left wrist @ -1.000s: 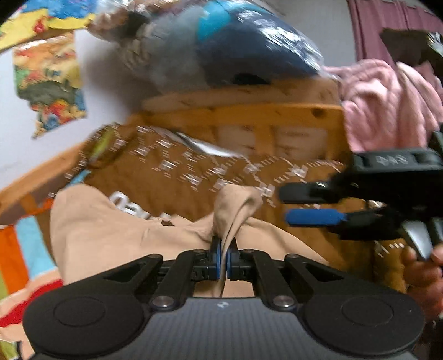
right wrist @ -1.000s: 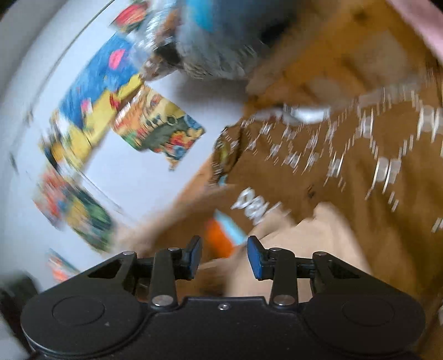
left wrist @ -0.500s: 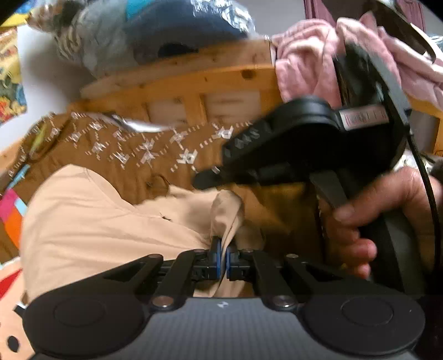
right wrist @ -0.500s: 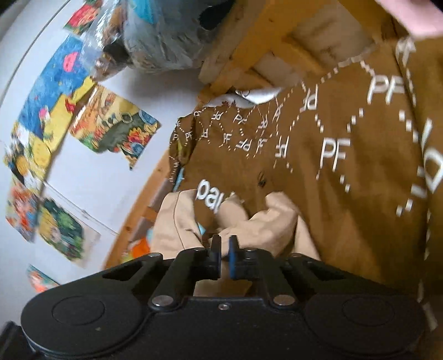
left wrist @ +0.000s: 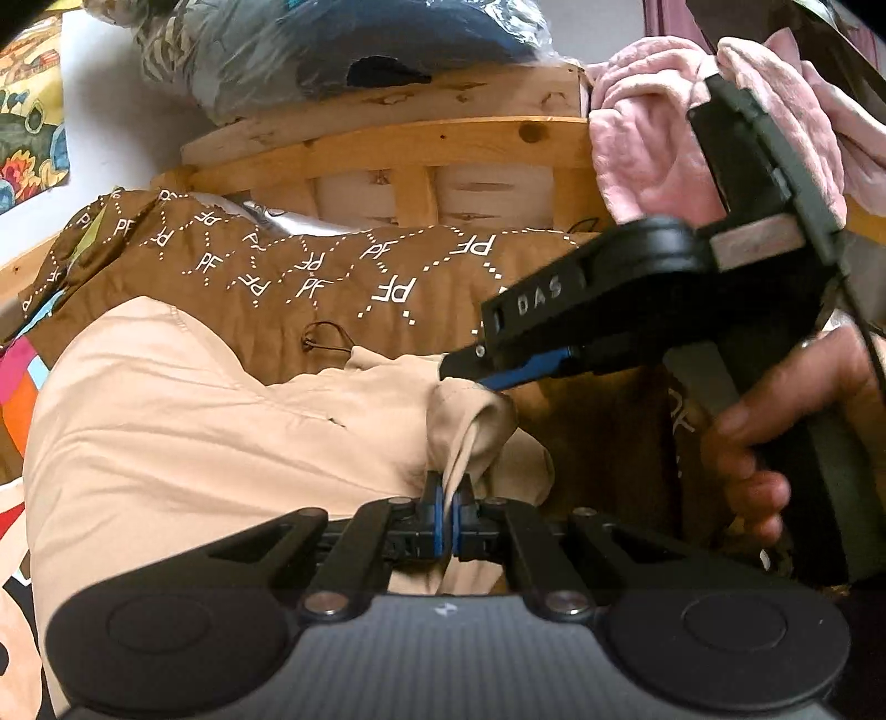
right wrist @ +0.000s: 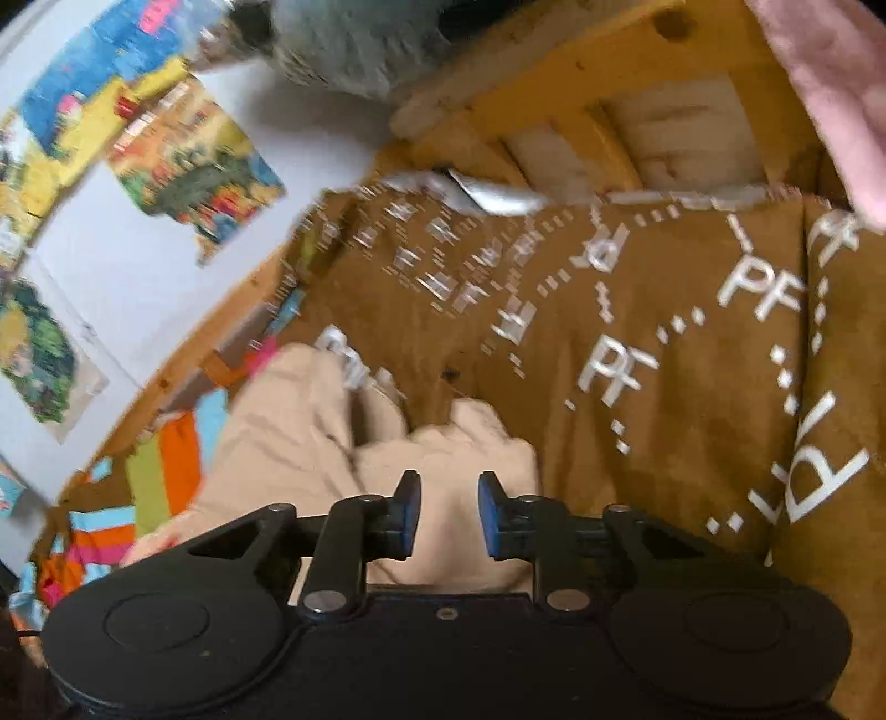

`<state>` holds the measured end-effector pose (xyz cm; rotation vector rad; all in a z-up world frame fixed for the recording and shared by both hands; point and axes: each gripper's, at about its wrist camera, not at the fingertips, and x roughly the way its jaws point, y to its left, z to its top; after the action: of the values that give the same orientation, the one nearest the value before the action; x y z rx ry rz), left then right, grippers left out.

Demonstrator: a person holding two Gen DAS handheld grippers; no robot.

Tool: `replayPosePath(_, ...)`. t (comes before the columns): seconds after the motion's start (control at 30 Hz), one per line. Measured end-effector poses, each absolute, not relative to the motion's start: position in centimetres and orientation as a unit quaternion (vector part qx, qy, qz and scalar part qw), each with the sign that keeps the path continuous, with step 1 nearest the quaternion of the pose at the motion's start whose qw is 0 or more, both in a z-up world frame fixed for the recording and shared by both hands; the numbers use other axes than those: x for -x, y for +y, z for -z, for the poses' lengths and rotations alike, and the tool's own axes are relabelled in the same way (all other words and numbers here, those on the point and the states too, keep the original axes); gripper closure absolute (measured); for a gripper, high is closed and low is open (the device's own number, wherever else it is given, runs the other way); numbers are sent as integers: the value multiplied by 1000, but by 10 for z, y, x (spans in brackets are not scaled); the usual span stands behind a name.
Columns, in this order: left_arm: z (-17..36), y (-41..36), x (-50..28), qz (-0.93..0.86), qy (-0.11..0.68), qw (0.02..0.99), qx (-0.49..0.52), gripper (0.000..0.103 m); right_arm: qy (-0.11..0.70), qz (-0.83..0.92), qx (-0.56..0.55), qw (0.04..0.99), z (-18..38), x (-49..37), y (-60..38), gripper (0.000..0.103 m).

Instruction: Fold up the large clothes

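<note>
Since earlier: right tool swung in, jaws opening — empty | left tool pinching beige cotton garment, anchoring its bunched corner | garment lies on brown PF-printed bedspread

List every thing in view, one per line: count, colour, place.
beige garment: one, beige, front, on the brown cover
brown cover: one, brown with white PF print, under the garment
wooden frame: one, pale wood, behind
pink blanket: one, pink, draped on the frame, right
plastic-wrapped bundle: one, blue-grey, atop the frame
posters: several, multicoloured, on the wall
left gripper: one, black, pinching the garment
right gripper: one, black, jaws opening over the garment
hand: one, holding the right gripper
</note>
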<state>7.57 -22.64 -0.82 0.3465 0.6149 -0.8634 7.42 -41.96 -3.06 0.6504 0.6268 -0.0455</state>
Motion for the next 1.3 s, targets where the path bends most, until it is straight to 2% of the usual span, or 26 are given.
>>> replayPosePath(0.07,8,-227,-76,410,292,848,-165,101,316,38,-306,897,37,-78,-420,76)
replayPosePath(0.23,8,-228,-76,409,292,849,-165,101,321,60,-289,900,41,-79,-422,67)
replayPosePath(0.57,7,-226,-76,409,293,849,-162,101,333,60,-287,896,48,-85,-421,67)
replayPosePath(0.6,7,-226,-76,408,292,850,-161,101,333,58,-288,896,49,-85,-421,69)
replayPosePath(0.73,0,-225,-73,412,278,852,-162,101,328,54,-269,904,48,-87,-418,93)
replayPosePath(0.83,-5,-228,-68,418,256,852,-181,101,303,42,-240,921,39,-87,-414,101)
replayPosePath(1.07,18,-240,-86,440,296,832,-163,99,259,6,-174,950,29,-100,-411,102)
replayPosePath(1.23,43,-246,-86,443,280,830,-189,98,297,12,-161,941,56,-121,-420,102)
replayPosePath(1.3,38,-246,-83,443,280,830,-189,94,310,12,-169,936,69,-128,-425,102)
